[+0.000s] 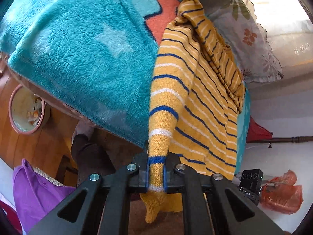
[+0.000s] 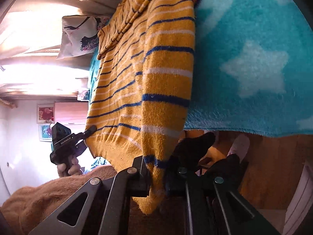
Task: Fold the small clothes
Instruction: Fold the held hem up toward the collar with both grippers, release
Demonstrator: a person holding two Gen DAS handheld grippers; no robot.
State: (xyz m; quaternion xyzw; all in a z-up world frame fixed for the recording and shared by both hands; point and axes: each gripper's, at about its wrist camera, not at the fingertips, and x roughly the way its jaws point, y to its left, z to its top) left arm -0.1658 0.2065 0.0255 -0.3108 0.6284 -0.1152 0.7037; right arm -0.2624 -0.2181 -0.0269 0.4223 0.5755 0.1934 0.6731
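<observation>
A small yellow knitted sweater with blue and white stripes [image 1: 197,90] lies spread on a fluffy turquoise blanket with pale stars [image 1: 78,49], running from the lower centre toward the upper right of the left wrist frame. The left gripper [image 1: 156,174] at the bottom centre is clamped on a sleeve cuff of the sweater, the knit pinched between its blue-edged fingers [image 1: 165,173] and hanging out below them. In the right wrist frame the same sweater [image 2: 148,74] fills the centre, with the blanket [image 2: 254,58] at the right. The right gripper [image 2: 156,178] at the bottom centre is closed on the other striped sleeve end. At the left of that frame the left gripper [image 2: 90,132] touches the ribbed hem corner. A floral pillow [image 1: 252,39] sits at the upper right of the left wrist frame.
</observation>
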